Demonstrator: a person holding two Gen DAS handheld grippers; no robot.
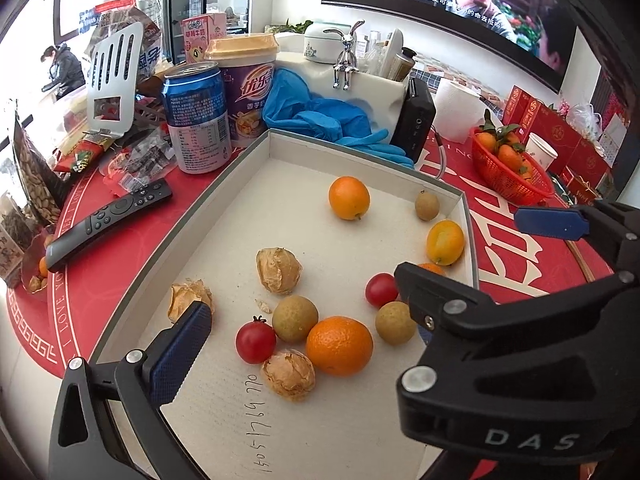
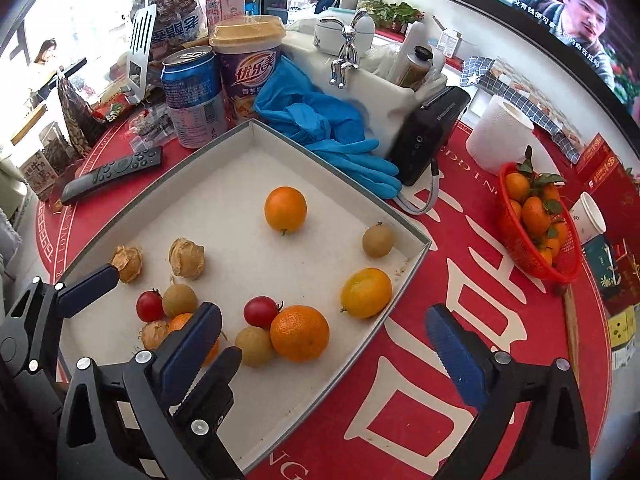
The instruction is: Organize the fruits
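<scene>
The fruit sits loose in the shallow white tray (image 2: 416,258): small oranges (image 2: 285,209), cherry tomatoes (image 2: 261,311), round brown fruits (image 2: 377,240) and papery husk fruits (image 2: 186,258), mixed w/ no grouping yet. One knot near the front has a tomato, a brown fruit and an orange (image 2: 299,333) touching.

Your left gripper (image 1: 304,332) hangs wide open over the front cluster, nothing in it. Your right gripper (image 2: 332,340) is also spread wide and empty, one finger over the tray, the other out over the red mat (image 2: 460,240).

Best bet: start w/ a loner, e.g. the yellow-orange fruit (image 2: 366,292) near the right wall or the orange at the back. These have room on both sides for fingers. Leave the touching knot till later; closing there would prob nudge neighbours and set them rolling. Go soft on tomatoes and husks, they look crushable.

Edges: tray walls are low but will catch a finger, esp. at the right corner by the brown fruit. Middle and back-left of the tray floor are bare, good for making groups. Beyond the tray it's crowded: blue gloves (image 2: 332,136) and black box (image 2: 424,136) right at the back wall, remote (image 2: 112,174) and can (image 2: 194,98) to the left, red basket (image 2: 536,236) well off right. Mat in front-right is open.
</scene>
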